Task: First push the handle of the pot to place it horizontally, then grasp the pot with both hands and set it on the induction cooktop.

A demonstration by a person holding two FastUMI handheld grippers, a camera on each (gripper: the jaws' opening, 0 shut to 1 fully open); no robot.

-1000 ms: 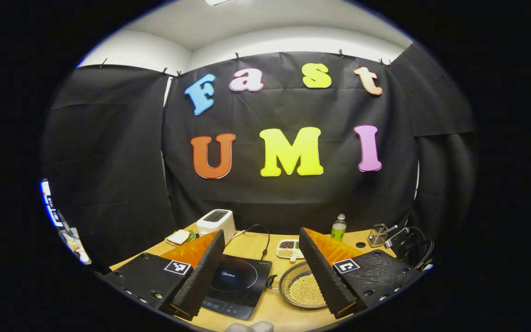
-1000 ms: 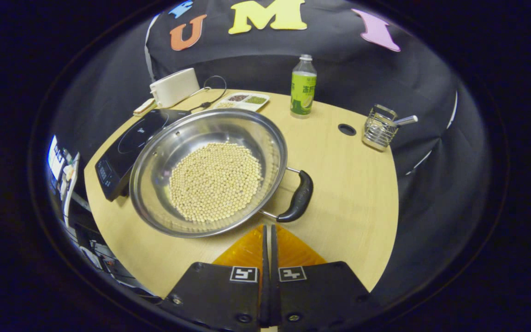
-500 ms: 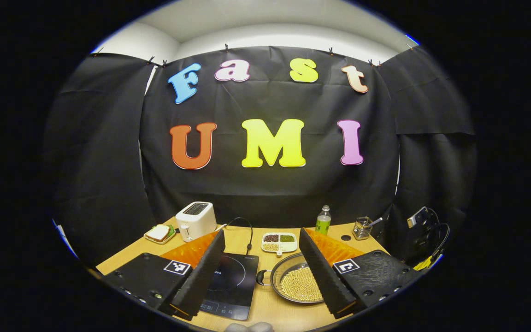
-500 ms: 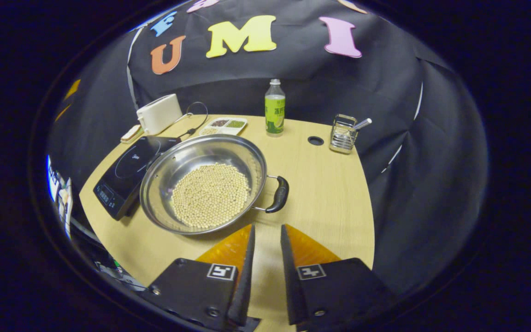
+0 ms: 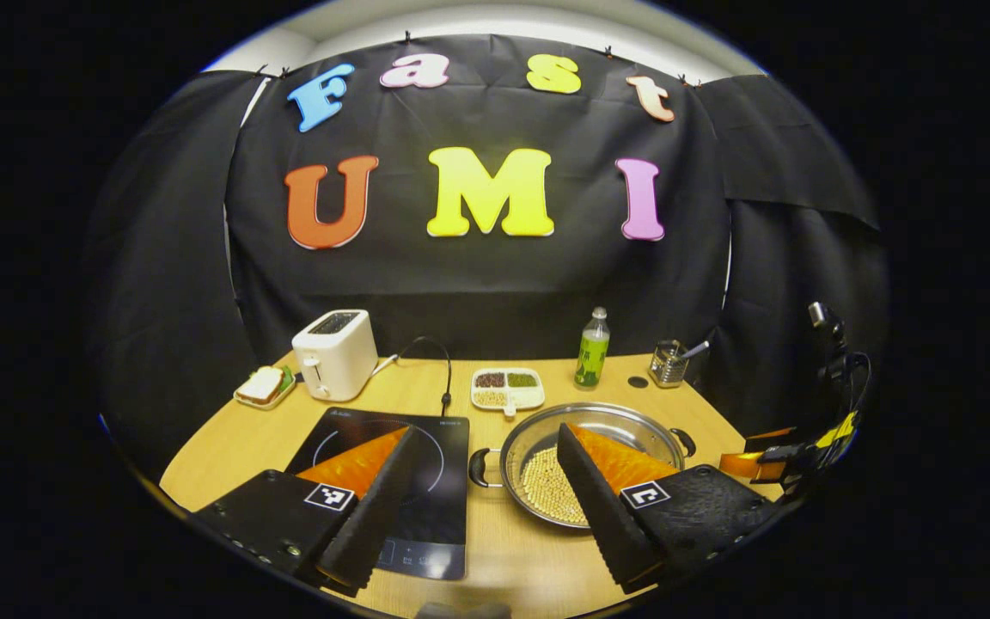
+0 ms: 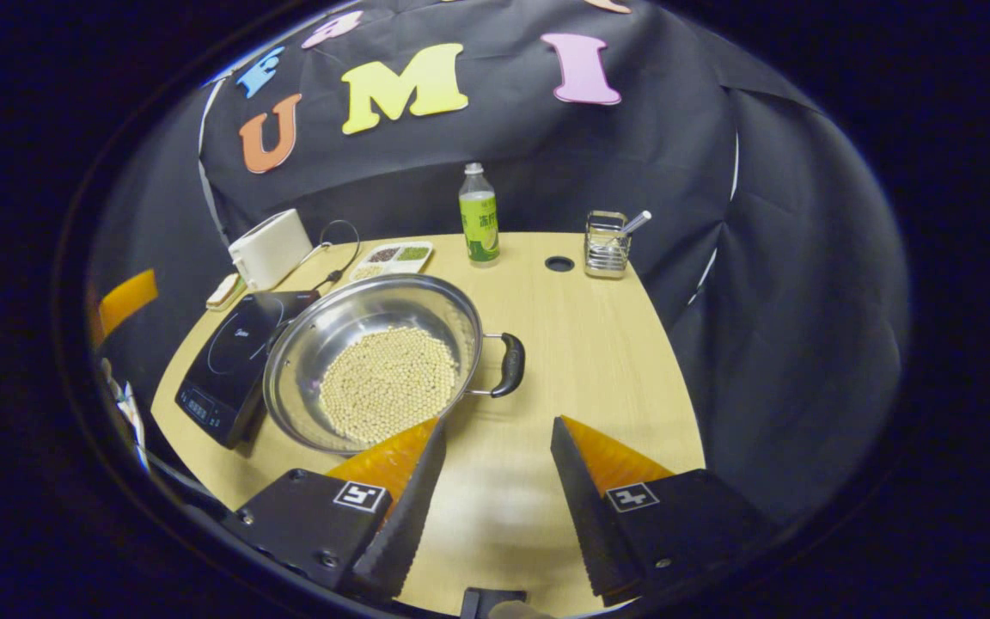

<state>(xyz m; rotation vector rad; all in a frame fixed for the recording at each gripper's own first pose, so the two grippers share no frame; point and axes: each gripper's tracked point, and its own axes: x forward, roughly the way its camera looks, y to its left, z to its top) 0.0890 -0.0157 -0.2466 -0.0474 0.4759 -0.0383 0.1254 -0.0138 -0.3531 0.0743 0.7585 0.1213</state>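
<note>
With both grippers spread and empty, the pot [image 6: 375, 361] sits beside the cooktop [image 6: 229, 361]; its near handle [image 6: 510, 364] lies at 11 o'clock off the right gripper [image 6: 495, 481], nearer than the left gripper [image 5: 482, 499].

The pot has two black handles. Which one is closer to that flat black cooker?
The pot's left handle, the loop facing the induction cooktop, almost at its edge. The other handle points toward bare table.
</note>
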